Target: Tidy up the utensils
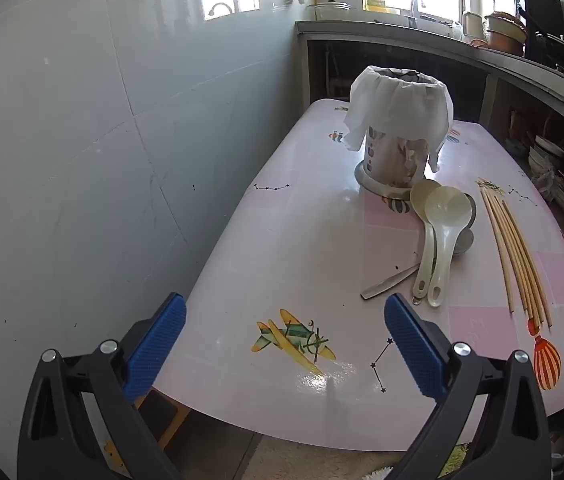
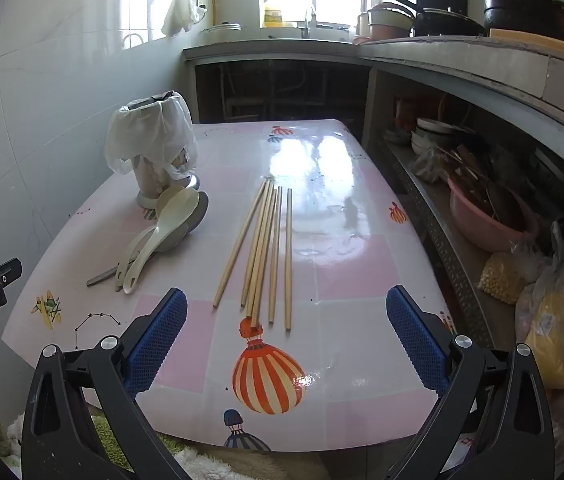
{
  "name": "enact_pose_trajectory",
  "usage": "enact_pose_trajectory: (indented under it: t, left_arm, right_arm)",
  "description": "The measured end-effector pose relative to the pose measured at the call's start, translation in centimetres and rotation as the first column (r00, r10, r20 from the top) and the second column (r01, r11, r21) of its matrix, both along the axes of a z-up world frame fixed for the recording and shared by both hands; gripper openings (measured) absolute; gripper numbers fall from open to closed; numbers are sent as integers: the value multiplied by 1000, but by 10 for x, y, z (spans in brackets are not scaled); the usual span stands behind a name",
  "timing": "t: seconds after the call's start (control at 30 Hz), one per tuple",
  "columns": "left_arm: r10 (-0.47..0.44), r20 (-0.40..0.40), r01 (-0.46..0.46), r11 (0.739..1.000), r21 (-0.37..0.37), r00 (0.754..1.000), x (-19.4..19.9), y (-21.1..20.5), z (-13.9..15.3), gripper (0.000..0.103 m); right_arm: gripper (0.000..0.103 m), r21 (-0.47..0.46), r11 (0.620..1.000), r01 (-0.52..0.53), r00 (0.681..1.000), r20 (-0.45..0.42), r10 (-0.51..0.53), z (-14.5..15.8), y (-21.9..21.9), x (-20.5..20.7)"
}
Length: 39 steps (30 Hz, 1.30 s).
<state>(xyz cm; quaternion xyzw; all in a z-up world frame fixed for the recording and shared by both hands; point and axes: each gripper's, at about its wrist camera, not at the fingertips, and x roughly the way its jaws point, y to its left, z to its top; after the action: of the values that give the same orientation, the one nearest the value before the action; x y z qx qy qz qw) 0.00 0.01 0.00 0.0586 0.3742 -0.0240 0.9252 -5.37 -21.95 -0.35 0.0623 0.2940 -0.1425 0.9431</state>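
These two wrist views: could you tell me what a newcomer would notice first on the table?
Probably the chopsticks, fanned out lengthwise on the pink table, just ahead of the open right gripper. To their left, cream spoons lie stacked against a holder draped in a white bag, near the tiled wall.

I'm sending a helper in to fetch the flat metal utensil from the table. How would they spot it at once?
On the pink table, find the bag-covered holder near the wall. Just in front lie two cream plastic spoons. The flat metal utensil pokes out from under their handles: thin, grey and angled sideways, unlike the wooden chopsticks lying apart alongside.
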Motion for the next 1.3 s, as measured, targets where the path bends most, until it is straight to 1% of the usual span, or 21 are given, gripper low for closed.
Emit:
enact_pose_trajectory:
  t: [0.7,0.87,1.3]
  left_arm:
    - [-1,1,1,1000,-2,1000,0,0,0,97]
    - [-1,2,1,1000,-2,1000,-2,-2,-4,97]
    - [-5,4,5,1000,-1,1000,-3,-3,1,97]
  right_arm:
    - [95,2,1000,-4,1000,2,4,0,2,-2]
    - [95,1,1000,-4,1000,4,4,0,2,-2]
    - [95,0,1000,-3,1000,6,3,1,2,-1]
